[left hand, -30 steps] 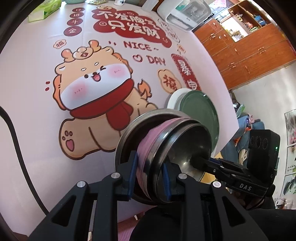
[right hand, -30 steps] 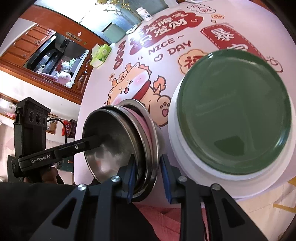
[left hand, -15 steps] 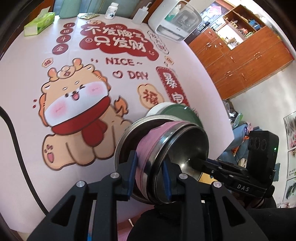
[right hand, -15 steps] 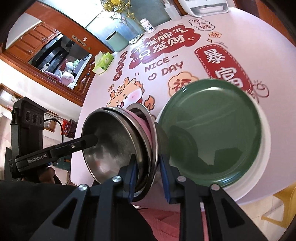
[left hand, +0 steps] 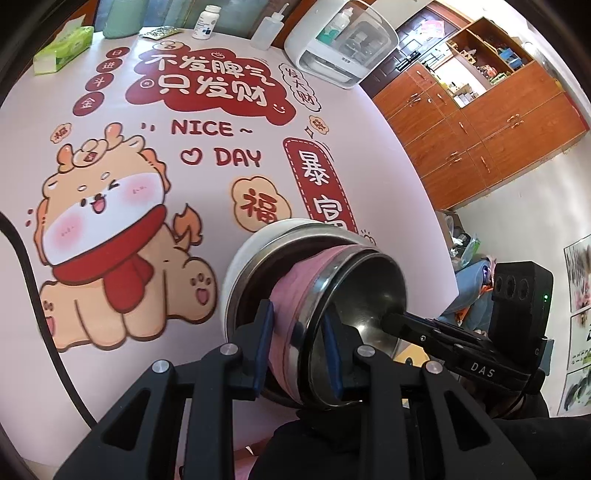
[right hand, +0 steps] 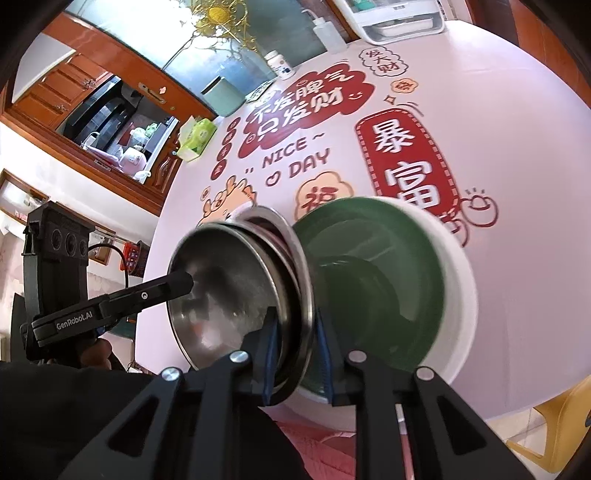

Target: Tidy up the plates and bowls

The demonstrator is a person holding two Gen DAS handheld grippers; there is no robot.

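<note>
A nested stack of bowls (left hand: 325,295), steel bowls with a pink one between them, is held tilted on its side over the table. My left gripper (left hand: 297,347) is shut on the stack's rims from one side. My right gripper (right hand: 295,350) is shut on the rims of the same stack (right hand: 236,291) from the other side. Right behind the stack a green plate (right hand: 373,266) lies on a white plate (right hand: 458,288). In the left wrist view only the white plate's edge (left hand: 255,240) shows behind the bowls.
The round table (left hand: 110,66) has a pink cartoon-print cloth. At its far side stand a tissue box (left hand: 62,48), a pill bottle (left hand: 205,22), a squeeze bottle (left hand: 267,29) and a white appliance (left hand: 340,40). A yellow chair (right hand: 554,428) stands beyond the near edge.
Both grippers have carried the bowl stack toward the plates; the stack now overlaps the green plate's near edge. Both grips stay shut.
</note>
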